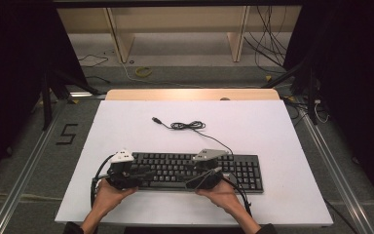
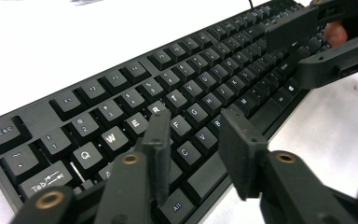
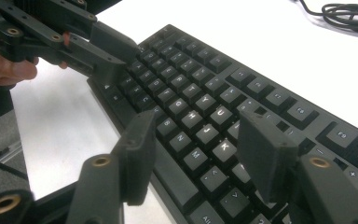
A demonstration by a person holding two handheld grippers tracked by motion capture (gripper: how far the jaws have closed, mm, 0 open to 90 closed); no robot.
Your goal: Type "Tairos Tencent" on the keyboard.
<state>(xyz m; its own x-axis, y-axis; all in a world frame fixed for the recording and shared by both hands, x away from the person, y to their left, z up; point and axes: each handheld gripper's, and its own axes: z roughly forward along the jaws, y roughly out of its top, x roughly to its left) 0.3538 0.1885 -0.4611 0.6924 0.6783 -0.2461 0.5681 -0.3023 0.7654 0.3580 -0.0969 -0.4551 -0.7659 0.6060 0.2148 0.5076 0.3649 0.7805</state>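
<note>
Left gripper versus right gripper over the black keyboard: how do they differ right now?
The left gripper hovers over the black keyboard's letter end with a white top plate; the right gripper sits mid-keyboard under a grey plate. Both stand open, gripping nothing, jaws above the keys.

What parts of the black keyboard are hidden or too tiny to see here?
- High view: letters on the black plastic keyboard are too small to read; the left tongs and right tongs cover some keys.
- Left gripper view: the space bar sits partly behind the tongs' fingers.
- Right gripper view: the thin black cable is cut off by the top edge.
</note>
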